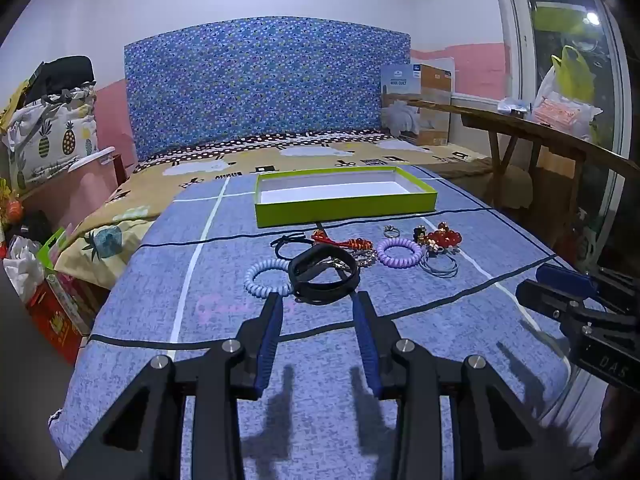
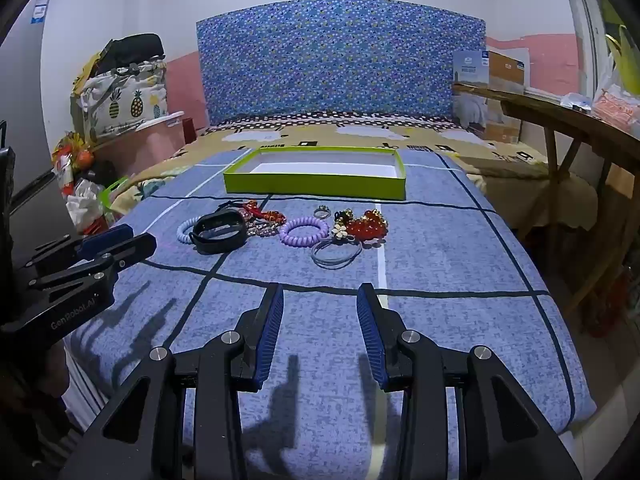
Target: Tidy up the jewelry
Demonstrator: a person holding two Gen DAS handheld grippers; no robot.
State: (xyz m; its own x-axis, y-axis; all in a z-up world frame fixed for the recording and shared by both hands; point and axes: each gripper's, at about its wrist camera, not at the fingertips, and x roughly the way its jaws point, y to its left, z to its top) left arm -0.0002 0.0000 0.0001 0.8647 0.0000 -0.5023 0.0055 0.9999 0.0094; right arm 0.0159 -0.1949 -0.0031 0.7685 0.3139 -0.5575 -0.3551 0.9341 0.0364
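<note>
A heap of jewelry lies on the blue bedspread: a black band (image 1: 324, 276) (image 2: 218, 232), a pale blue coil bracelet (image 1: 266, 278) (image 2: 187, 232), a purple coil bracelet (image 1: 399, 253) (image 2: 304, 232), a red beaded piece (image 1: 444, 238) (image 2: 370, 222), a small ring (image 1: 391, 232) (image 2: 322, 211) and grey hair ties (image 1: 440, 266) (image 2: 336, 256). An empty lime-green box (image 1: 344, 208) (image 2: 316, 186) sits behind them. My left gripper (image 1: 316, 300) (image 2: 116, 242) is open, its tips just short of the black band. My right gripper (image 2: 320, 292) (image 1: 536, 284) is open and empty, well short of the jewelry.
A blue patterned headboard (image 1: 256, 80) stands at the far end of the bed. A wooden bench (image 2: 560, 120) with bags runs along the right side. Bags and boxes (image 1: 48, 272) crowd the floor at the left bed edge.
</note>
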